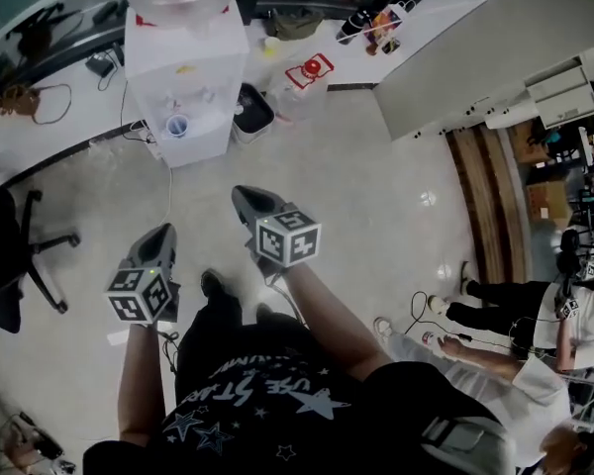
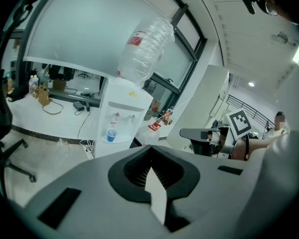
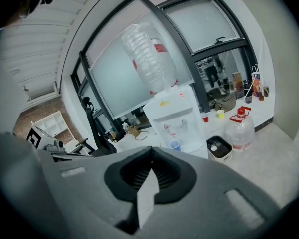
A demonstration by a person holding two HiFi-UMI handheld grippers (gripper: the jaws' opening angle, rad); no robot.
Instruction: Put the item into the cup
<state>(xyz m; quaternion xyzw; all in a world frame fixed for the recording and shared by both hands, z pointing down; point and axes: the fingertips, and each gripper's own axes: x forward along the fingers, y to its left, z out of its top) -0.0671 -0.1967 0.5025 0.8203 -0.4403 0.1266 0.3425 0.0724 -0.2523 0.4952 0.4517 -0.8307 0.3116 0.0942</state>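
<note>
A small blue cup point(image 1: 177, 125) point(image 2: 111, 135) point(image 3: 175, 145) stands on the drip tray of a white water dispenser point(image 1: 183, 67) point(image 2: 122, 118) point(image 3: 175, 111) with a clear bottle on top. I stand about two steps back from it. My left gripper point(image 1: 163, 234) point(image 2: 150, 149) is held low at the left, its jaws shut with nothing between them. To its right, my right gripper point(image 1: 244, 196) point(image 3: 150, 151) points at the dispenser and is also shut and empty. No loose item shows in any view.
A black bin point(image 1: 252, 109) point(image 3: 219, 147) and a clear water jug with a red cap point(image 3: 240, 128) stand right of the dispenser. An office chair point(image 1: 20, 255) is at the left. A person point(image 1: 520, 315) sits at the right. Cables run along the wall ledge.
</note>
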